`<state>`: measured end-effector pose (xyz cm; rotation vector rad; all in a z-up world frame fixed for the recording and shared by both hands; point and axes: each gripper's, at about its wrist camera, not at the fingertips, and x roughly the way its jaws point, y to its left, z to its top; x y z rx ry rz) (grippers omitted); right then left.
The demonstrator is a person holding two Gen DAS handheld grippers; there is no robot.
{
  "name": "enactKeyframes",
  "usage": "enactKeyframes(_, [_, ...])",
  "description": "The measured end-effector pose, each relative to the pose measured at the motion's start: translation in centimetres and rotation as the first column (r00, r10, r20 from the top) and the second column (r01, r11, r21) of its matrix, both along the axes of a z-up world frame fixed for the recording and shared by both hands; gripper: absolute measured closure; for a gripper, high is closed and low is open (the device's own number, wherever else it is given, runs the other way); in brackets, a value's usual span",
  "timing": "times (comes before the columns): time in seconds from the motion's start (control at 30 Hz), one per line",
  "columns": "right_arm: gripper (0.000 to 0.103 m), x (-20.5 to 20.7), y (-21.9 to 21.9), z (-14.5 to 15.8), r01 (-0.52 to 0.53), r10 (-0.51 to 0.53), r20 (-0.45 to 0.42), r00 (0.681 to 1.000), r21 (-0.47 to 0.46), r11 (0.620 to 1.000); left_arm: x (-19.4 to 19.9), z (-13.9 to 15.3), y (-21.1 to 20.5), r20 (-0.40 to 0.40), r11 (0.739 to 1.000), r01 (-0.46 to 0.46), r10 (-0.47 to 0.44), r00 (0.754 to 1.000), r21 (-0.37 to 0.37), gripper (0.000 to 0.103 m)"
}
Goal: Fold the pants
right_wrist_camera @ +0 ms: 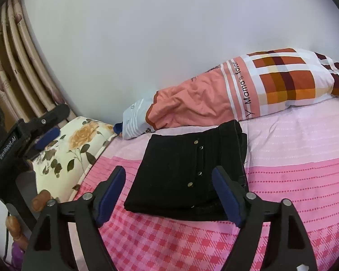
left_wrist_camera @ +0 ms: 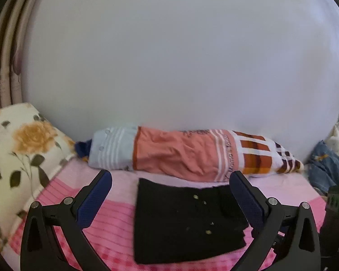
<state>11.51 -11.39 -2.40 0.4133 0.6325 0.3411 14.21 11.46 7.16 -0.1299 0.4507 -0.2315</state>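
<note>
A long pillow (right_wrist_camera: 226,99) in orange, checked and striped cloth lies along the wall at the far edge of the bed (right_wrist_camera: 300,158); a flowered cushion (right_wrist_camera: 79,144) sits at the bed's left edge, and blue denim (left_wrist_camera: 327,167) is heaped at the right. The pants (right_wrist_camera: 183,171) — black, folded into a compact rectangle — lie flat between them, the long axis running from near edge to far, the far end just short of the pillow; bare sheet lies open on both sides. Both tools are released — left gripper (left_wrist_camera: 170,198) and right gripper (right_wrist_camera: 169,194) hover with jaws spread, grasping nothing.
</note>
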Motion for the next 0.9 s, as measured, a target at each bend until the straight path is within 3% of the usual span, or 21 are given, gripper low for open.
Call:
enactKeyframes(0.13, [0.024,-0.5,0.2,0.3,-0.005,0.005,0.005,1.000,0.000,1.000,-0.6,-1.5,-0.5,-0.008,1.000,-0.014,0.014,1.000,0.026,0.000])
enactKeyframes(0.23, [0.021,-0.8,0.4,0.5,-0.006,0.006,0.010,1.000,-0.006,1.000,-0.4,-2.9,0.1,-0.071,0.999,0.029,-0.031,0.997,-0.028,0.000])
enactKeyframes(0.3, [0.014,-0.8,0.8,0.4,-0.007,0.007,0.004,1.000,-0.013,1.000,-0.9,-3.7,1.2,-0.061,0.999,-0.023,0.020,0.998,-0.049,0.000])
enactKeyframes(0.5, [0.013,-0.2,4.2,-1.0,-0.063,0.062,-0.024,0.998,-0.027,0.998,-2.0,-4.9,4.6,-0.070,0.990,-0.139,0.136,0.988,-0.040,0.000])
enactKeyframes(0.6, [0.012,0.8,8.1,-0.8,-0.140,0.139,-0.022,0.990,-0.051,0.989,-2.4,-5.6,7.1,-0.083,0.969,-0.245,0.247,0.965,0.033,0.000])
enactKeyframes(0.67, [0.003,2.0,11.1,-0.6,-0.192,0.192,-0.009,0.981,-0.075,0.978,-2.9,-6.1,10.0,-0.070,0.933,-0.352,0.357,0.932,0.072,0.000])
enactKeyframes(0.73, [0.001,3.8,14.8,-0.9,-0.245,0.247,0.007,0.969,-0.105,0.964,-3.4,-6.5,12.2,-0.035,0.865,-0.485,0.493,0.869,0.129,0.000])
enactKeyframes(0.77, [0.001,4.8,16.1,-1.3,-0.264,0.265,-0.007,0.964,-0.119,0.957,-3.5,-7.0,14.2,-0.023,0.820,-0.554,0.562,0.826,0.145,0.000])
enactKeyframes(0.83, [0.001,7.4,19.6,-2.5,-0.315,0.311,-0.049,0.949,-0.110,0.943,-3.5,-7.9,16.9,-0.029,0.778,-0.614,0.622,0.783,0.133,0.000])
enactKeyframes(0.9, [0.001,9.7,23.5,-3.9,-0.350,0.341,-0.093,0.935,-0.110,0.930,-3.2,-9.6,20.3,-0.062,0.706,-0.699,0.707,0.705,0.112,0.000])
